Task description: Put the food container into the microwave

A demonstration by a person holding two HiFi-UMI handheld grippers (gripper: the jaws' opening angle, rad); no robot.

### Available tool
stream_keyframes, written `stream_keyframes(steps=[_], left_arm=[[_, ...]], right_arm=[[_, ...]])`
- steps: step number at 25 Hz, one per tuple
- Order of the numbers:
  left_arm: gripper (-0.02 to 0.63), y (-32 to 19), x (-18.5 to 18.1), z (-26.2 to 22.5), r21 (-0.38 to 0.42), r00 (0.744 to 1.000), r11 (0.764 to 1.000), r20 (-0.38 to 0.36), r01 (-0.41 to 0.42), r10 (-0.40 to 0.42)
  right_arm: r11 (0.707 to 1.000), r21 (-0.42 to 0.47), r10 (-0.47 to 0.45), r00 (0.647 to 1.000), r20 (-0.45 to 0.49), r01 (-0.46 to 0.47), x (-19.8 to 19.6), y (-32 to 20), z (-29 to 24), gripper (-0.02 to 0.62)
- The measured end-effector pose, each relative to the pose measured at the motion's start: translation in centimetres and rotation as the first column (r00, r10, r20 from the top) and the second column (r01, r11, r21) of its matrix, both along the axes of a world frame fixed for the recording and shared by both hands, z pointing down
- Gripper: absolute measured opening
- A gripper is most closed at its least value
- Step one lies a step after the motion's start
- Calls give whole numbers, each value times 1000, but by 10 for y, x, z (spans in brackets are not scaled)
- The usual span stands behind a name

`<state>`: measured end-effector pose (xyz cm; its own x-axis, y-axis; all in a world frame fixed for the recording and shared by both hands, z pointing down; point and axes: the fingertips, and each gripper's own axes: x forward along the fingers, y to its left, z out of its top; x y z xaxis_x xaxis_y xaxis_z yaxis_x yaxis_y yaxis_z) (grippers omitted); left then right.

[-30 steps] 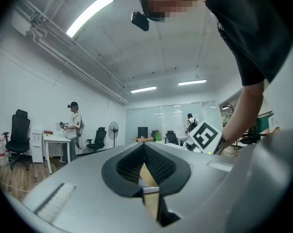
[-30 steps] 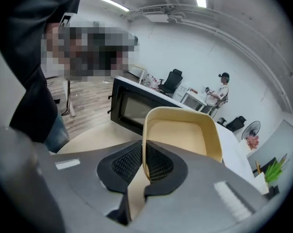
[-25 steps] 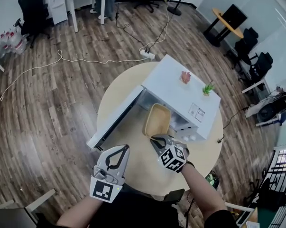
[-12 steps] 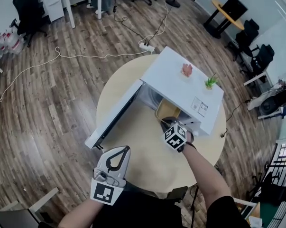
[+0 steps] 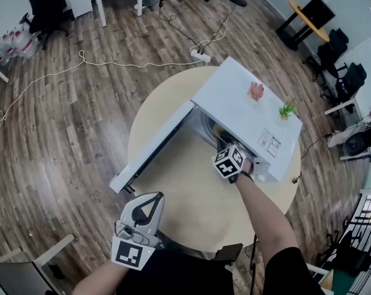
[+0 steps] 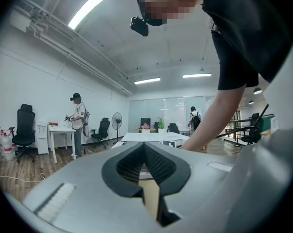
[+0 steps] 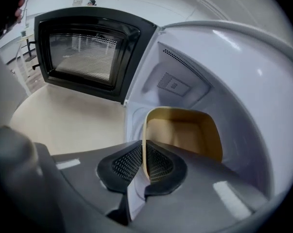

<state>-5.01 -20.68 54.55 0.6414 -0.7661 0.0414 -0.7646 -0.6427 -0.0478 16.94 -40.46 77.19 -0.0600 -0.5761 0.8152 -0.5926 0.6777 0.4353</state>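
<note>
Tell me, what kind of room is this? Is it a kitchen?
Probably an office or lab, not a kitchen: office chairs, a white desk, and a power cable across the wood floor. The microwave sits on a round table.

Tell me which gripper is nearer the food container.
Right. The right gripper is clamped on the food container at its rim, inside the microwave; the left gripper hangs over the table's near edge, apart from it.

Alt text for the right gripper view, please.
The right gripper pinches the rim of a tan food container inside the white microwave. The microwave's black-framed door stands open at left, above a beige table.
</note>
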Motion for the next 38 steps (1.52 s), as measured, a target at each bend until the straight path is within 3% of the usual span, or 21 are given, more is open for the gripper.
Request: stream_keyframes(steps=[10,19,21,25,27,32,38], left_arm=[[-2,1,2,12,-25,1000,1000,12,-1,1],[-2,3,1,15,-33,1000,999,19,-4,4],[-2,4,1,13,-30,1000,1000,20,-8,8],[-2,7,2,11,-26,1000,1000,18,-17,18],[-2,8,3,11,-23,1000,999,18,-24,25],[-2,11,9,4,-5,999,999,13,-46,46],[-2,8,22,-16,43,995,995,-14,-94,95]], right_arm=[[997,-11,70,997,-17,-70,15,-24,23,18],[996,30,88,995,-37,-87,23,-29,32,23],[994,44,98,994,-38,-96,23,-29,31,39],[990,76,119,992,-30,-117,24,-25,26,133],[986,103,134,991,-19,-131,24,-22,21,133],[975,146,165,986,31,-168,19,12,1,133],[976,135,156,983,97,-168,13,106,-24,119]])
